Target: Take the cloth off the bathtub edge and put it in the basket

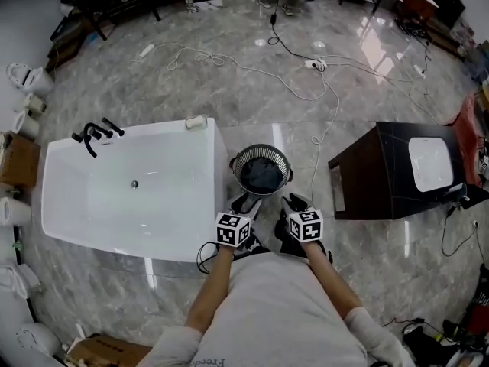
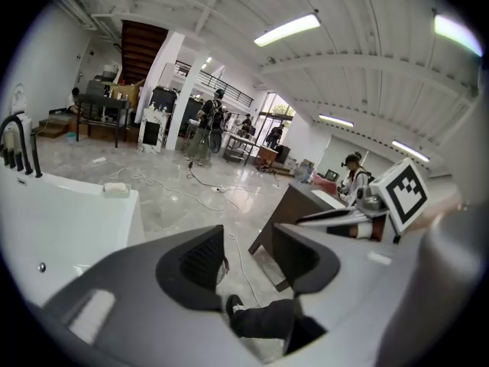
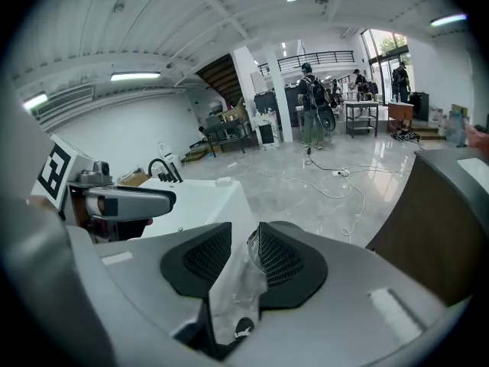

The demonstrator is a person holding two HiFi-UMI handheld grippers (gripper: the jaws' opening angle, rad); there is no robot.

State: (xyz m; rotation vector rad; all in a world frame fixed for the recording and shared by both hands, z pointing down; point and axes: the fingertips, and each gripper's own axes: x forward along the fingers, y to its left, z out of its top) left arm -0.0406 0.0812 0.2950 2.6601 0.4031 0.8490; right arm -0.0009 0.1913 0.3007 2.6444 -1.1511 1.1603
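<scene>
A dark cloth (image 1: 260, 176) lies bunched inside the round wire basket (image 1: 262, 151), which stands on the floor by the right end of the white bathtub (image 1: 130, 197). No cloth lies on the tub's rim. My left gripper (image 1: 246, 202) and right gripper (image 1: 294, 202) hang side by side just nearer to me than the basket, both pointing down toward it. In the left gripper view the left gripper (image 2: 248, 258) is open with only floor and a shoe showing through the gap. In the right gripper view the right gripper (image 3: 244, 254) stands slightly apart with nothing between its jaws.
A black faucet (image 1: 95, 134) and a small beige block (image 1: 196, 122) sit on the tub's far rim. A dark cabinet with a white basin (image 1: 397, 170) stands to the right of the basket. White cables (image 1: 306, 75) trail across the marble floor. Toilets (image 1: 23, 121) line the left wall.
</scene>
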